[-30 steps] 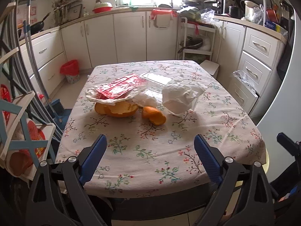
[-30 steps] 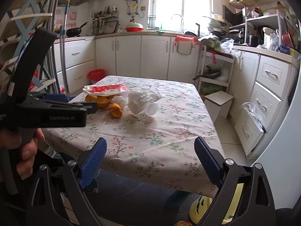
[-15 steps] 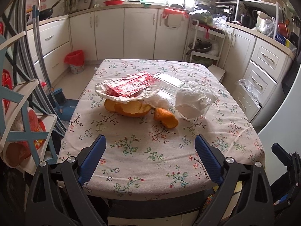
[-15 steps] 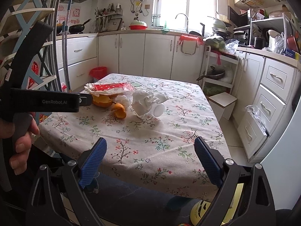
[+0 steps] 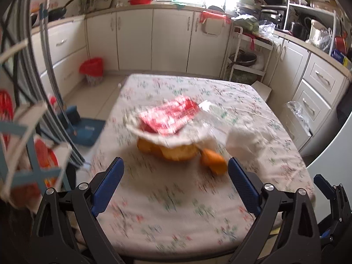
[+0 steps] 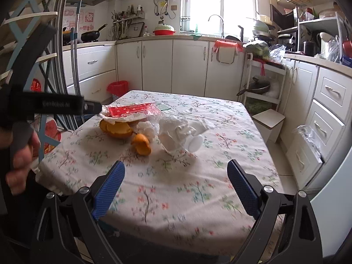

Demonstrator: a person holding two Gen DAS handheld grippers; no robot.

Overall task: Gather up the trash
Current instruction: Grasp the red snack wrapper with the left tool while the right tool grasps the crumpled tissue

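The table (image 6: 198, 189) fills the middle of the kitchen under a flowered cloth, its near edge cut off behind the black gripper arms. The trash sits in one loose heap toward its far left part. The left wrist view is smeared by motion, so the heap reads there only as blurred colour.

A crumpled white plastic bag (image 6: 176, 129) lies at the right of the heap, partly hiding a white round cap or cup (image 6: 195, 143) whose rest I cannot make out. At the left, a white sheet carries a red wrapper (image 6: 129, 111), and beneath it sit large orange peels (image 6: 116, 128), half covered by the sheet. Clear film lies behind, hard to trace. A small orange peel (image 6: 142, 144) rests alone just in front, near the bag.

The left hand-held gripper (image 5: 175, 181) is spread wide, holding nothing, hovering at the near table edge with the heap framed between its blue pads. The right hand-held gripper (image 6: 176, 183) is likewise wide apart and empty. A person's hand (image 6: 21, 165) grips the left tool's handle at the picture's left edge, mostly cut off.

A red bin (image 6: 117, 88) stands on the floor beyond the table.
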